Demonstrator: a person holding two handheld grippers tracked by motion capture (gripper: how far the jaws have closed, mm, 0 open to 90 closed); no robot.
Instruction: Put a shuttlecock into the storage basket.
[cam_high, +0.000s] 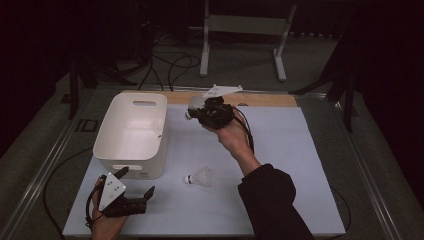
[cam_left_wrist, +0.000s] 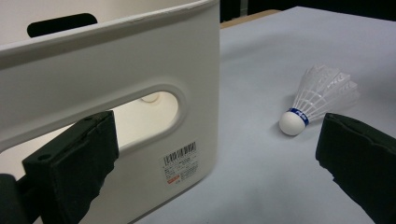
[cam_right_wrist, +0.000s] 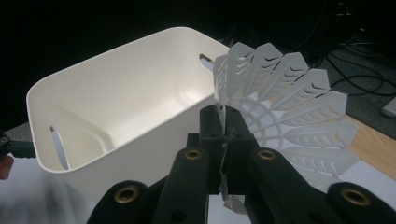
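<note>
A white plastic shuttlecock (cam_right_wrist: 289, 112) is pinched by its skirt between the jaws of my right gripper (cam_right_wrist: 225, 135). In the high view that gripper (cam_high: 196, 113) hangs above the table, just right of the far right corner of the white bin (cam_high: 132, 132), with the held shuttlecock (cam_high: 194, 104) at its tip. A second shuttlecock (cam_high: 199, 177) with a blue band lies on its side on the white mat. My left gripper (cam_high: 136, 182) rests at the near left, open, jaws wide apart with nothing between them. Its own view shows the bin's near wall (cam_left_wrist: 140, 93) and the lying shuttlecock (cam_left_wrist: 317, 98).
The bin's inside (cam_right_wrist: 126, 102) looks bare in the right gripper view, and a small pale thing shows through the handle slot (cam_left_wrist: 152, 99). A wooden strip (cam_high: 270, 99) edges the mat's far side. Cables and a white frame (cam_high: 245, 30) lie beyond the table.
</note>
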